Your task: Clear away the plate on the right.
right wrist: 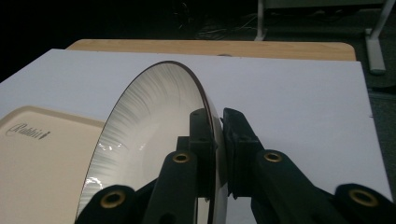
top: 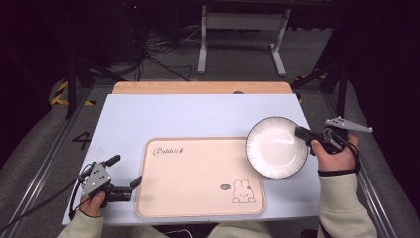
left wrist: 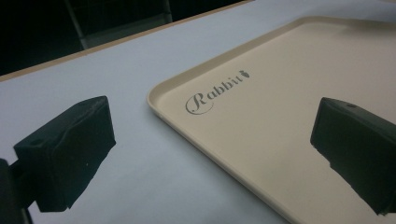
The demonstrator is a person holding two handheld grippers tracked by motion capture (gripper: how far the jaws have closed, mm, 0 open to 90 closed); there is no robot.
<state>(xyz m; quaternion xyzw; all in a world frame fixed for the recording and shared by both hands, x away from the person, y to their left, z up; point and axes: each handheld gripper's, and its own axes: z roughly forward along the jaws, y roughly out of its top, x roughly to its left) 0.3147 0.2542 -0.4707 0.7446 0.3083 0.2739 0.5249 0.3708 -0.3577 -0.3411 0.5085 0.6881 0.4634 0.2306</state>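
White plate [top: 276, 147] sits pinched by its rim at three o'clock in your right gripper [top: 308, 137] — jaws clenched on the edge so it overhangs the beige tray's [top: 193, 198] right corner. Your left gripper [top: 124, 174] waits spread wide at the tray's nine o'clock edge — likely ready to steady it.

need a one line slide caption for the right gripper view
Right gripper clamps the rim of a white plate, beside a beige tray.
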